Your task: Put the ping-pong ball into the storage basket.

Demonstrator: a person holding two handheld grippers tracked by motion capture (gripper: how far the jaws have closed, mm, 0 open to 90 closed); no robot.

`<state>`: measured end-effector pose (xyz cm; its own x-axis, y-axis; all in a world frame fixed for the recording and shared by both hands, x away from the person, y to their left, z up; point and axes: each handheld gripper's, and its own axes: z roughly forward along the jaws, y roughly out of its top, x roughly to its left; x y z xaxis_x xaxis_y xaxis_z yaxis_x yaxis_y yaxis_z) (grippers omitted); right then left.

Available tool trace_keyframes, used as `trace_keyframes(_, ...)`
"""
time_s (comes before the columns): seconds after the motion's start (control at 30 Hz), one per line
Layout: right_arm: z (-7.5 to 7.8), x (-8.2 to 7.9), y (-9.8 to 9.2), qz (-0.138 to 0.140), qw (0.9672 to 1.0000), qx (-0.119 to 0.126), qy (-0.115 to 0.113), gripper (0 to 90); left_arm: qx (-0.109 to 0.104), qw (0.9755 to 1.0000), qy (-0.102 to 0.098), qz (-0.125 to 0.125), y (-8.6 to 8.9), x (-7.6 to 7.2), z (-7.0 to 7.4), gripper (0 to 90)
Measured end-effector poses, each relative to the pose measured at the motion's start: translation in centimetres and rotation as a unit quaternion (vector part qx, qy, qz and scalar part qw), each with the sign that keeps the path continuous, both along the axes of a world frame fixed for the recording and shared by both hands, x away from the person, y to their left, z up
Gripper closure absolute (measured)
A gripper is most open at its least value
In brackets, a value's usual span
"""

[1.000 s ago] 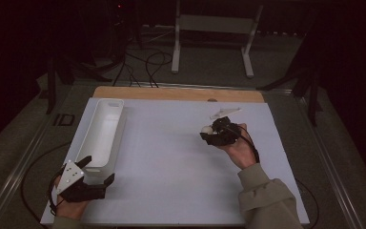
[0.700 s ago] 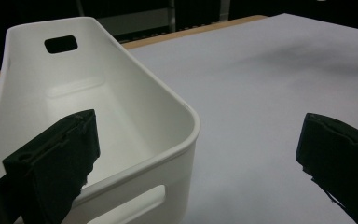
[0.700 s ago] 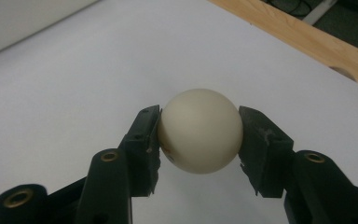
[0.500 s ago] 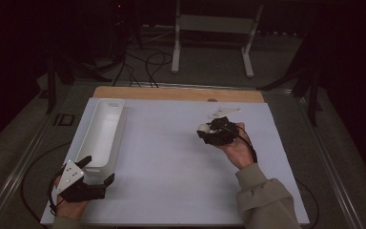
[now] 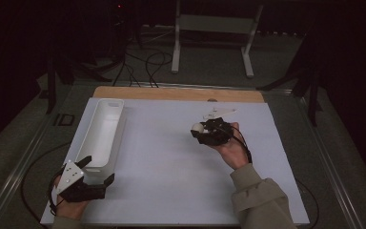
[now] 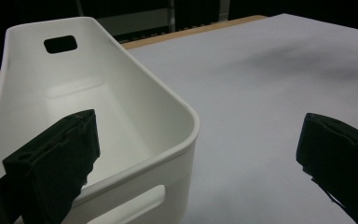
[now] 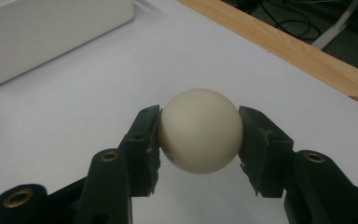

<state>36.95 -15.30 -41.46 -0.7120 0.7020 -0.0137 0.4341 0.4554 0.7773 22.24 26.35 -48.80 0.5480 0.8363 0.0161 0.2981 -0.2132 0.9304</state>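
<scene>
Above white sheet, right tongs (image 7: 199, 135) clamp cream ball (image 7: 199, 131); left tongs (image 6: 196, 154) spread wide, straddling bin (image 6: 135, 93) corner.

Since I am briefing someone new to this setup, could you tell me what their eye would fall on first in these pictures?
First, the cream ball, clamped between the fingers of the right gripper and held over the middle of the white table. Next, the long white bin lying along the table's left side, its inside bare. The left gripper stands wide open at the bin's near end, one finger over its rim.
</scene>
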Motion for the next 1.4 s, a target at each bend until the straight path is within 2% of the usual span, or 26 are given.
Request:
trace_keyframes(0.17,0.0,0.0,0.3,0.005,1.0000,0.008,0.003,50.7,-0.001,1.0000,0.000,0.000,0.0,0.0,0.0,0.0)
trace_keyframes(1.4,0.1,0.2,2.6,0.026,0.9995,0.015,0.005,50.7,-0.002,1.0000,0.001,-0.002,0.0,0.0,0.0,0.0)
